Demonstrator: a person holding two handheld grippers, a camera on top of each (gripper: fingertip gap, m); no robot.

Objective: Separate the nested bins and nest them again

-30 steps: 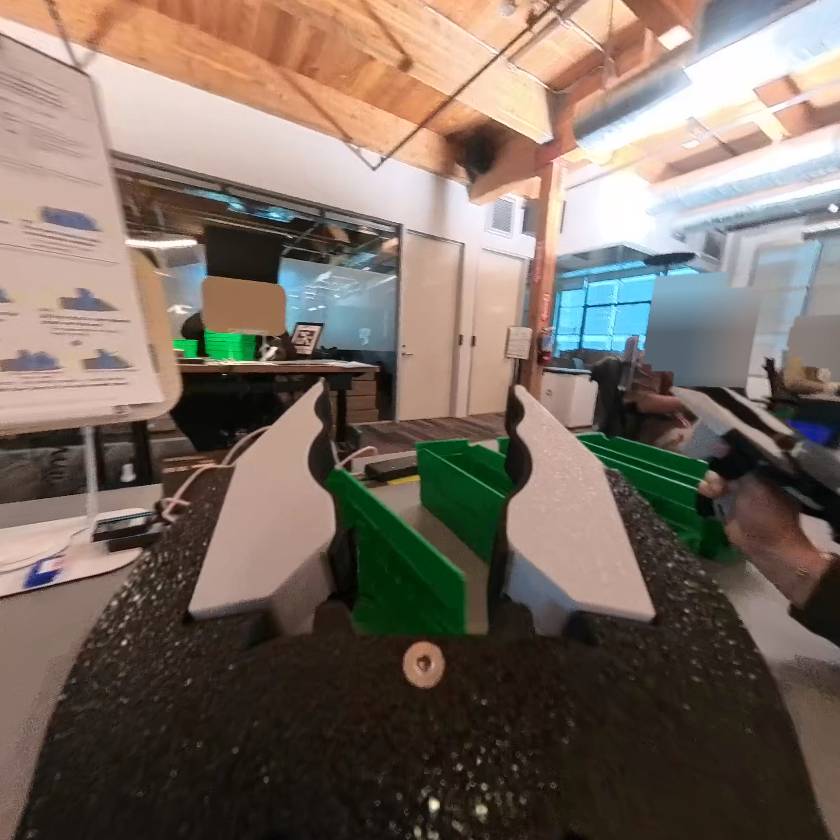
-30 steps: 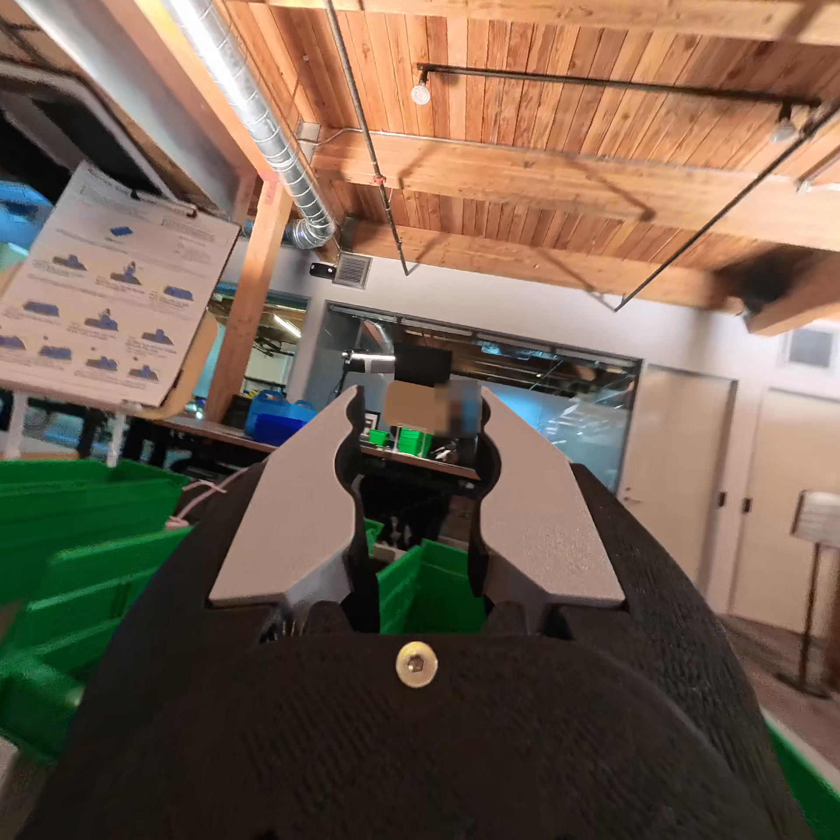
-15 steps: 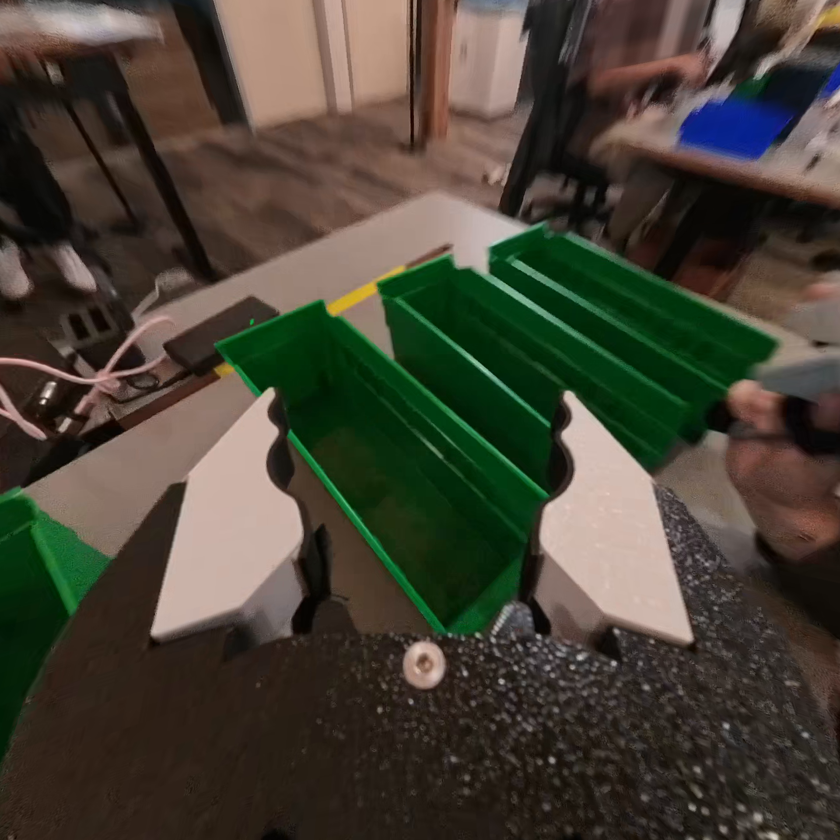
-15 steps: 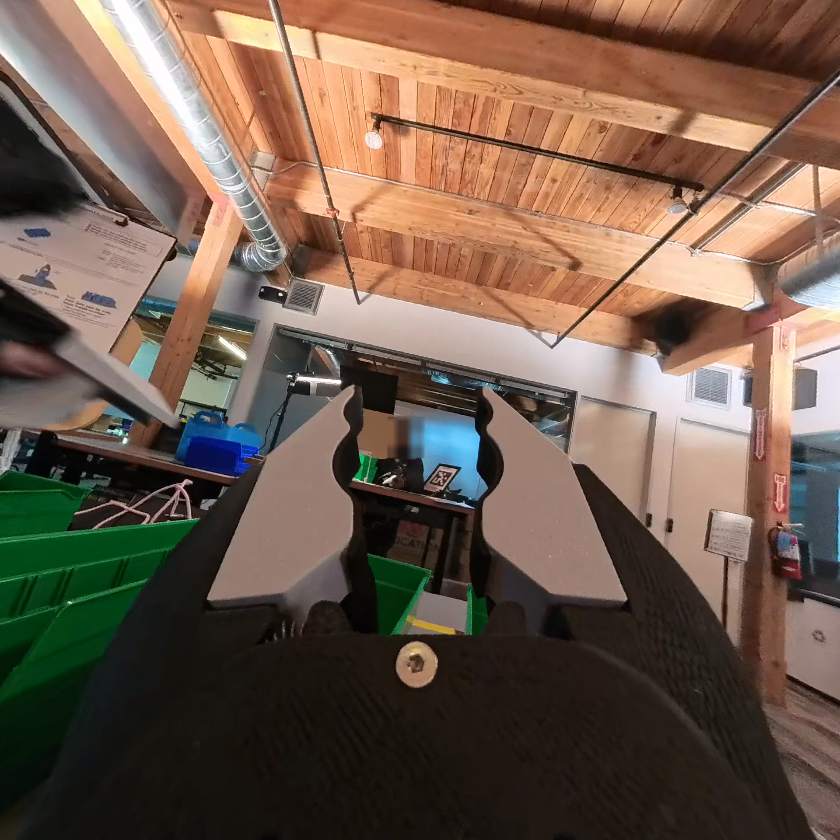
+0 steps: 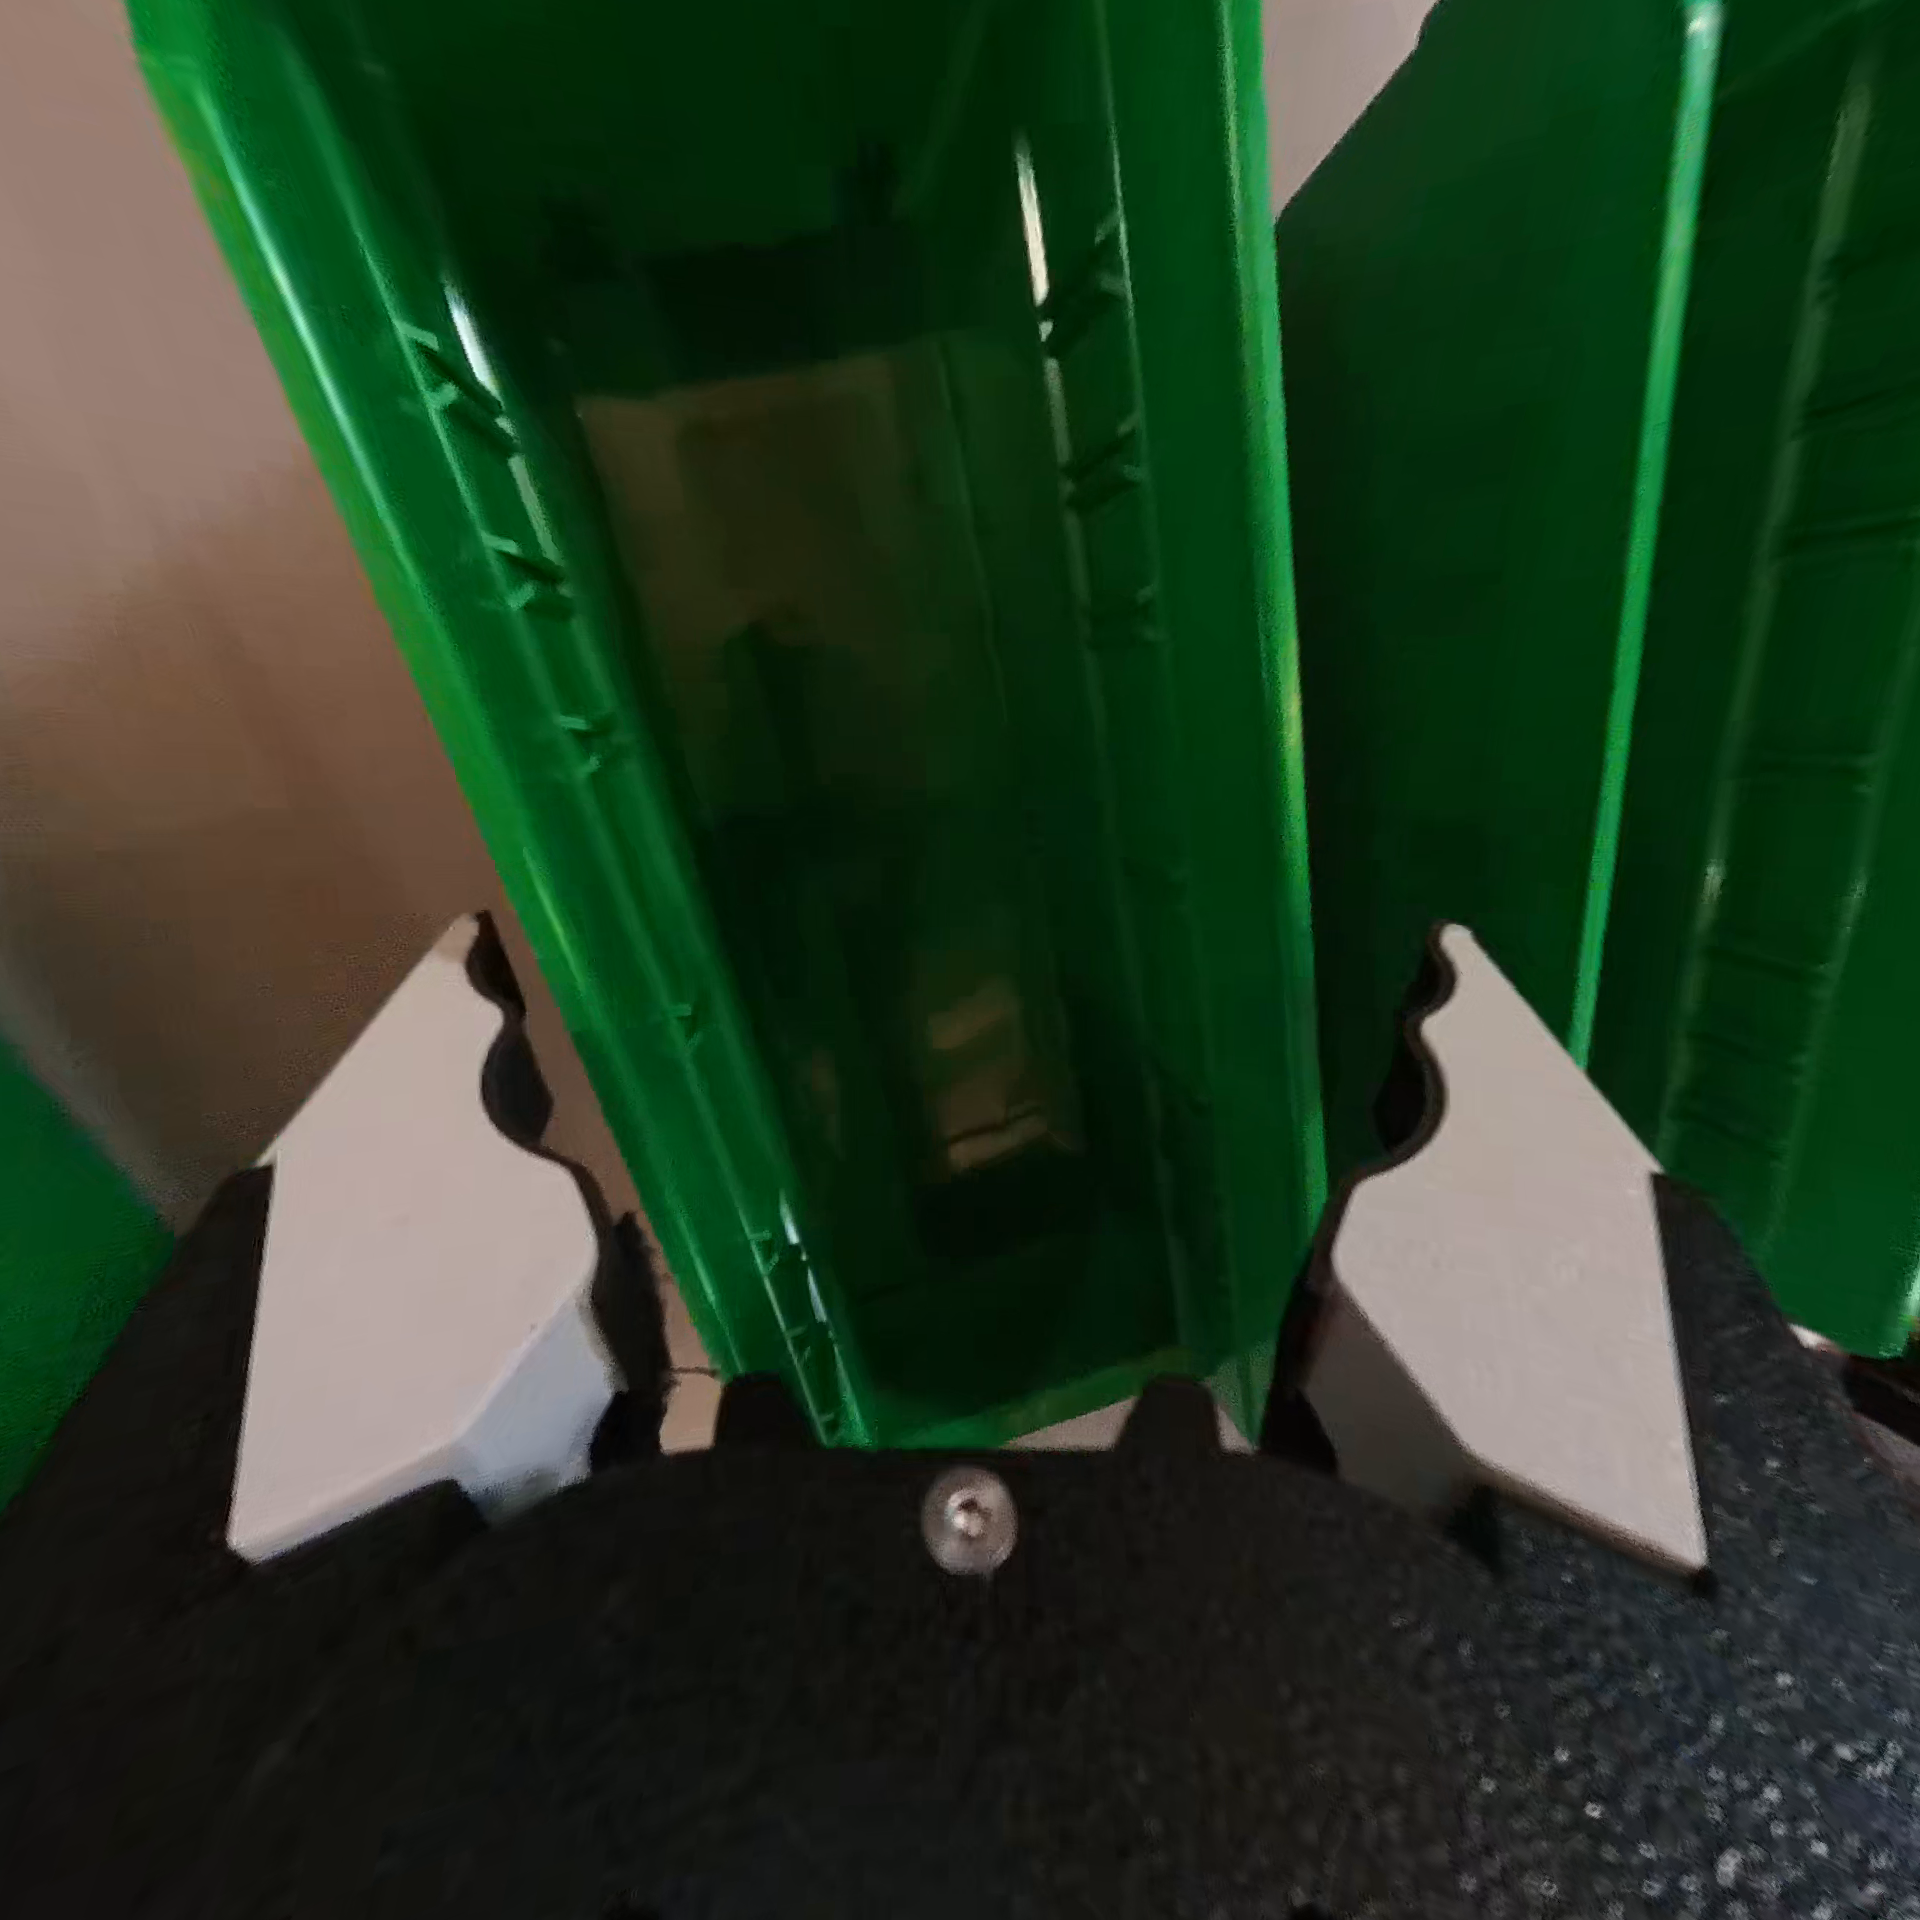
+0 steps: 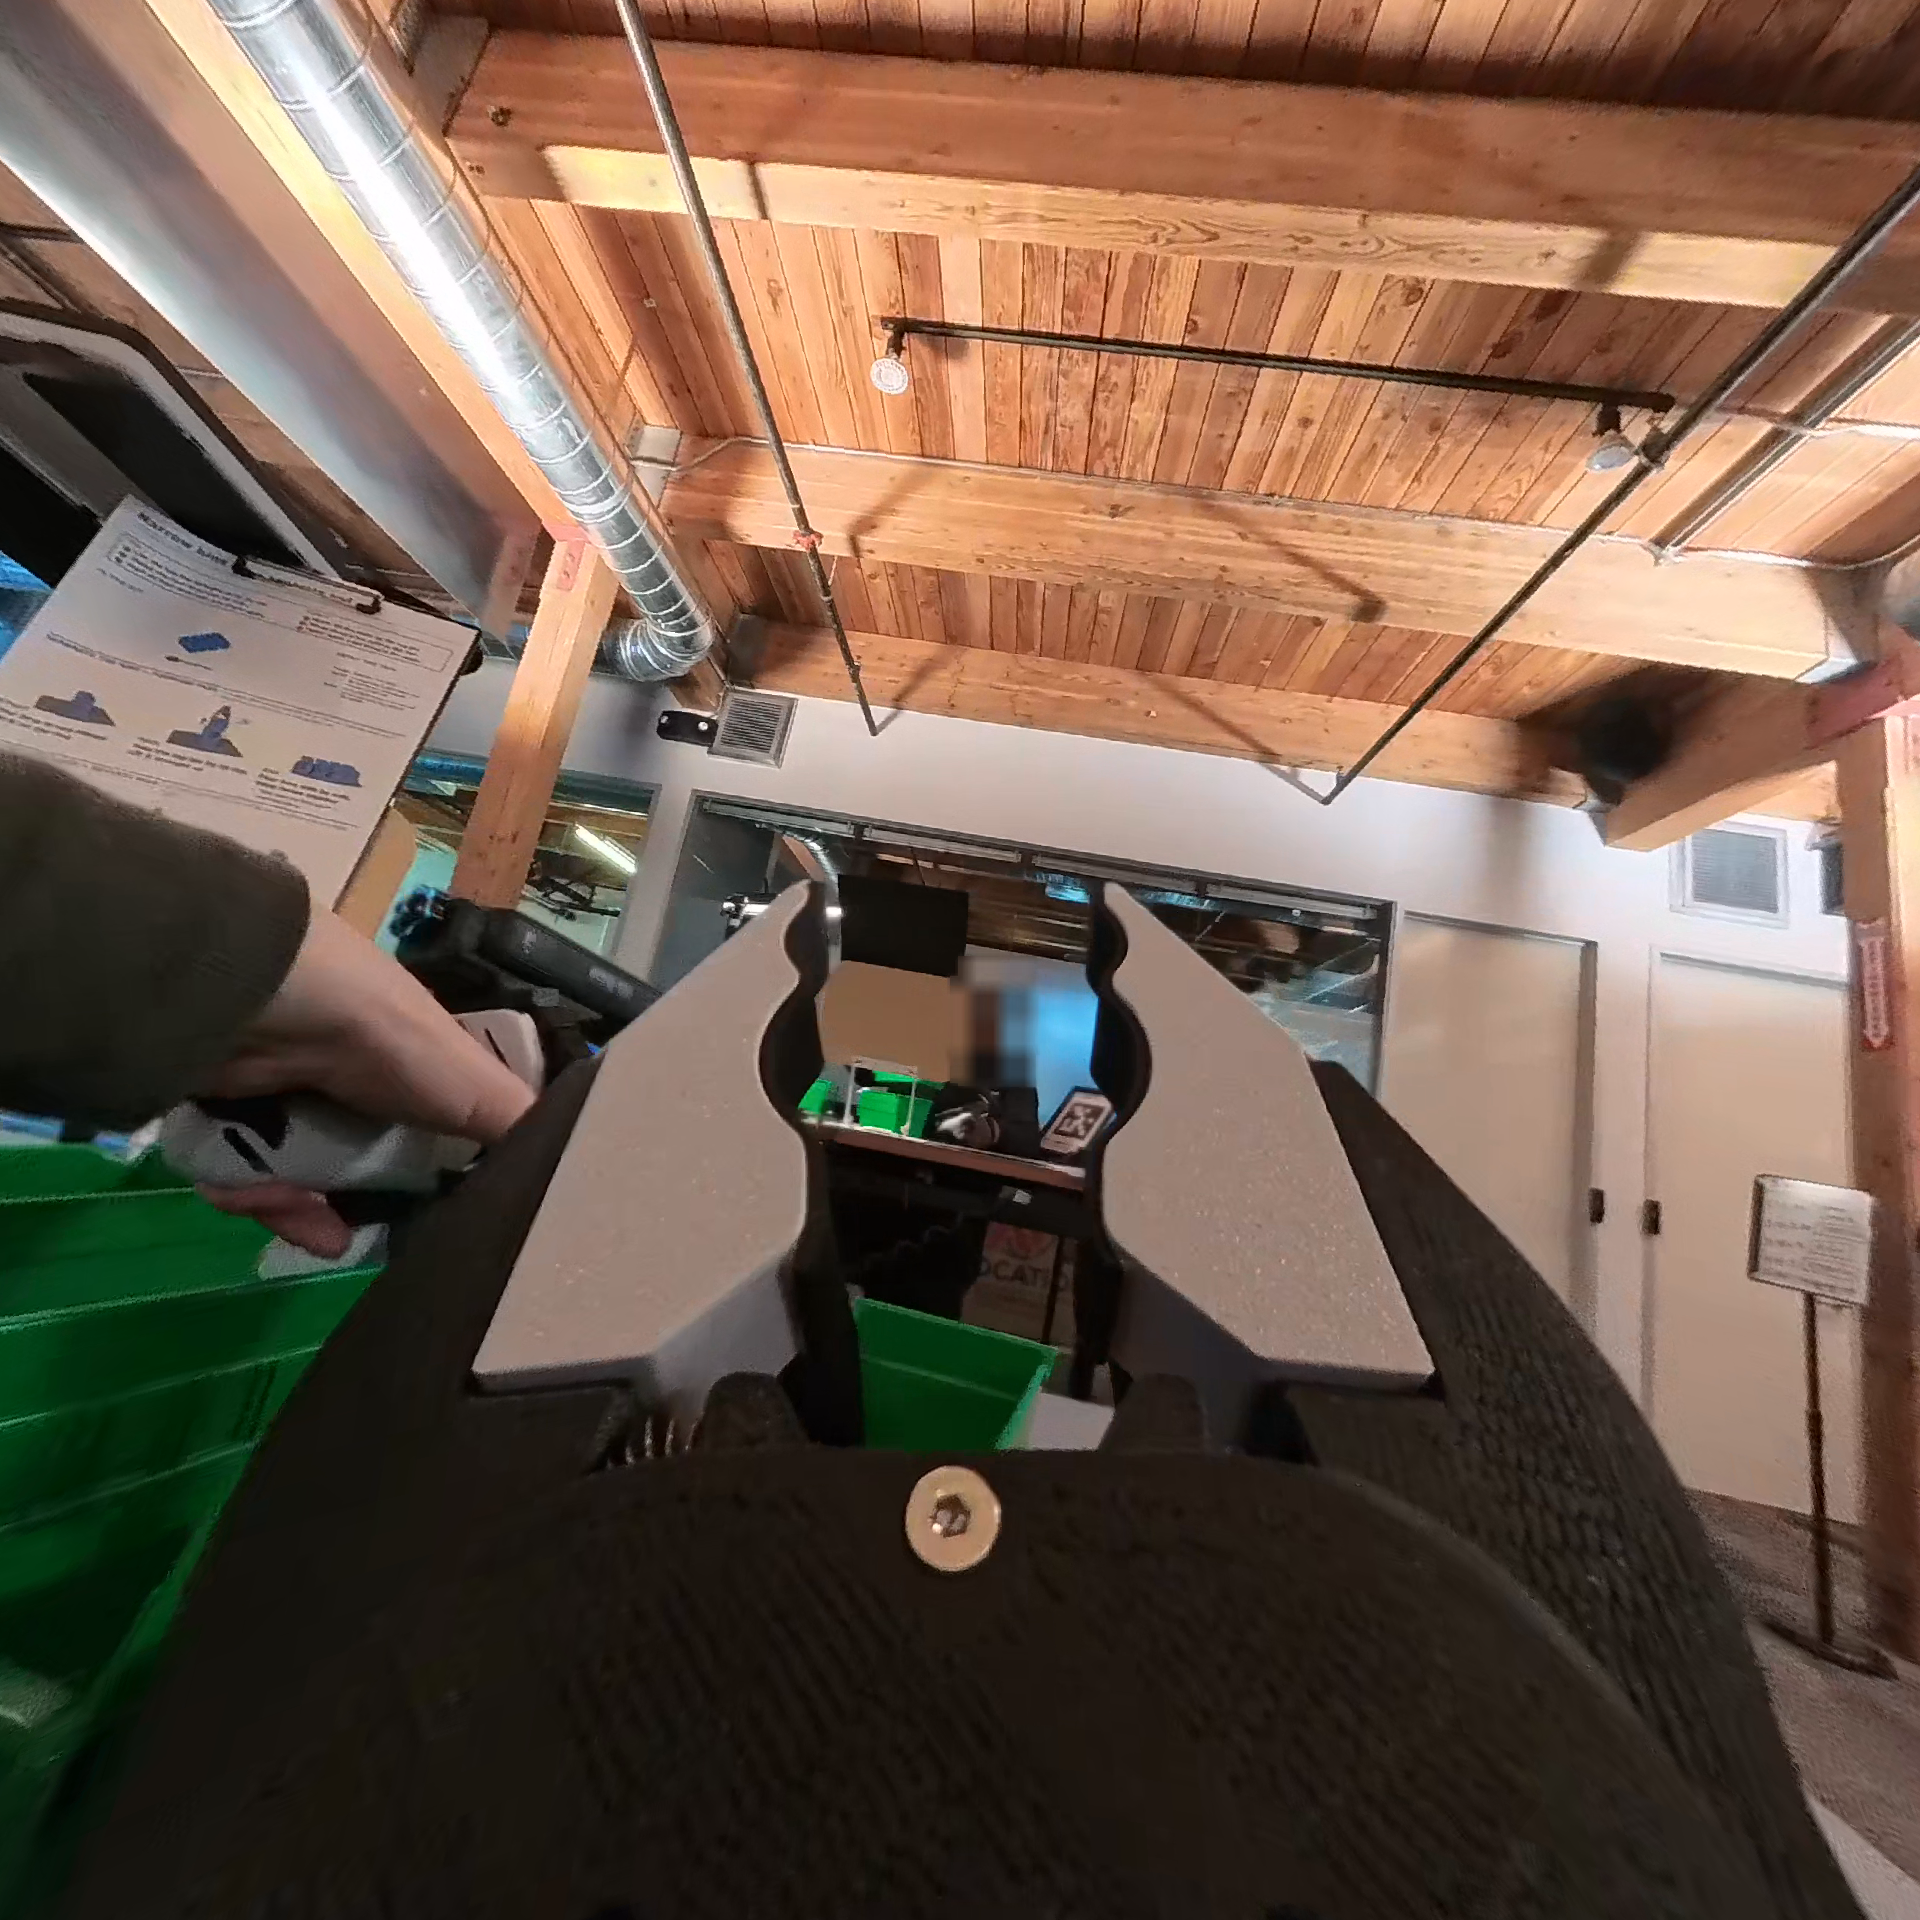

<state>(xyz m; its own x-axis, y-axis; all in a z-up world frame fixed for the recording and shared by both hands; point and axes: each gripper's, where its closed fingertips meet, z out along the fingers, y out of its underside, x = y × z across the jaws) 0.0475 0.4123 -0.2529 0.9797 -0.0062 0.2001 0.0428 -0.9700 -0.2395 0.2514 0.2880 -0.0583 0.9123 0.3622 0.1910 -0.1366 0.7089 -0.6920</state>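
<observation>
A: What does the left wrist view show?

B: The left tool (image 5: pixel 961 1049) points down into a long narrow green bin (image 5: pixel 914 727), glossy plastic with ribbed inner walls and small moulded ticks along the rim. Its grey, matte fingers (image 5: pixel 416 1247) with scalloped black inner edges stand wide apart, one on each side of the bin's near end. They hold nothing that I can see; whether they touch the walls I cannot tell.

A: Anything beside it?

B: A second green bin (image 5: pixel 1714 623) just to the right, and a pale bench (image 5: pixel 187 623) on the left. The picture is blurred.

A: And the right wrist view?

B: The right tool (image 6: pixel 956 925) tilts up toward a plank ceiling (image 6: pixel 1143 312) with a ribbed metal duct (image 6: pixel 468 312). Its jaws are parted and empty. The end of a green bin (image 6: pixel 945 1392) shows low between its fingers. Stacked green bins (image 6: pixel 125 1403) sit at the left, partly hidden by a hand (image 6: pixel 364 1049) gripping a grey handle. A printed sheet (image 6: pixel 208 675) hangs behind.
</observation>
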